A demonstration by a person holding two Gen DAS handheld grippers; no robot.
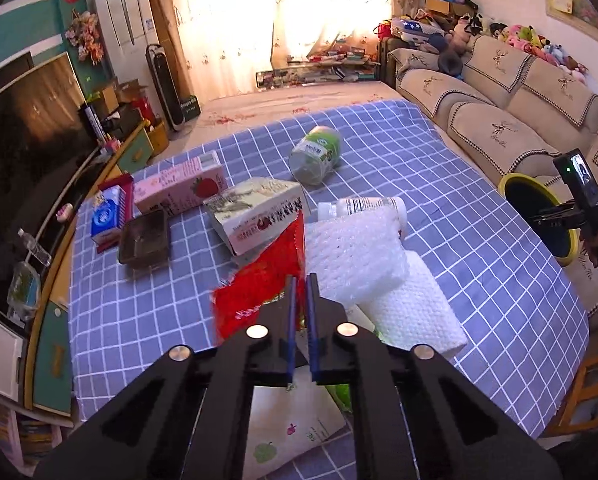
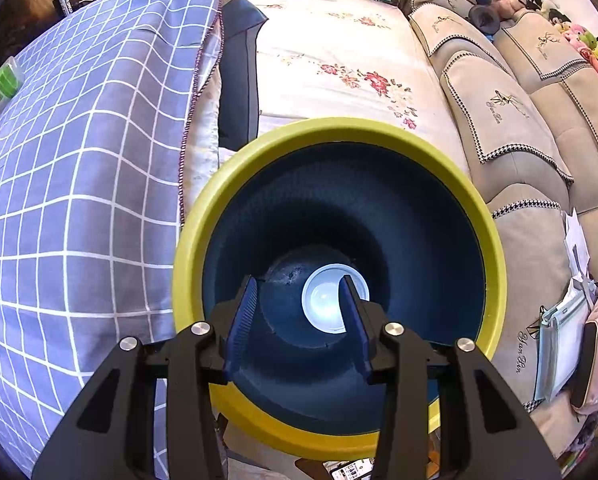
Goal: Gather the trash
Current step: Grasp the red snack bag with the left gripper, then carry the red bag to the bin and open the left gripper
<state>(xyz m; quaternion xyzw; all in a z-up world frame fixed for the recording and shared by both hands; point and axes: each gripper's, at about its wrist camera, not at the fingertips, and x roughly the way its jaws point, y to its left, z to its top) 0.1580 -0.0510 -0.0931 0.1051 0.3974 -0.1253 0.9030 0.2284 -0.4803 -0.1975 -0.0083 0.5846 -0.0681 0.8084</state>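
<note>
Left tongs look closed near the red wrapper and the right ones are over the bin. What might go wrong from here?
1. The left tongs are nearly shut at the edge of the crinkled red plastic wrapper; whether they grip it is unclear, so it may slip on lifting.
2. The white bubble-wrap sheet lies against the wrapper and could drag along.
3. The yellow-rimmed dark blue bin sits off the table's edge; a light wrapper could miss it. The right tongs hang open above it.
</note>
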